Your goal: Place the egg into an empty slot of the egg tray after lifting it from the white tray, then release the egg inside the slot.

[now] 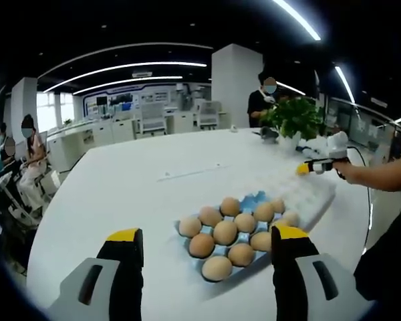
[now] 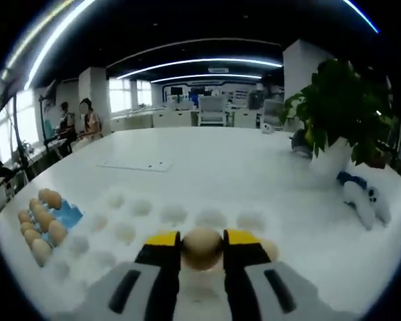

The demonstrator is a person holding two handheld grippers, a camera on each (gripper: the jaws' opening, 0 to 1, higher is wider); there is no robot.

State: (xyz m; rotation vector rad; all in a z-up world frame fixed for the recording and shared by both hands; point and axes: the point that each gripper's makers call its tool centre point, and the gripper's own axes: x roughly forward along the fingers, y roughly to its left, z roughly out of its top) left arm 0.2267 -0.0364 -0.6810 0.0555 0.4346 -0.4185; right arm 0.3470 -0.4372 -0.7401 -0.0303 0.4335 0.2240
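The right tongs (image 2: 202,249) are squeezed shut on one brown egg (image 2: 202,247). The egg sits right between the two yellow tips, just above the white tray (image 2: 140,221) with its round slots. A second egg (image 2: 270,249) peeks out just beside the right tip. The left tongs (image 1: 207,242) are wide open and hold nothing. They hang over the white counter (image 1: 120,194), near the blue egg tray (image 1: 254,200) full of brown eggs.
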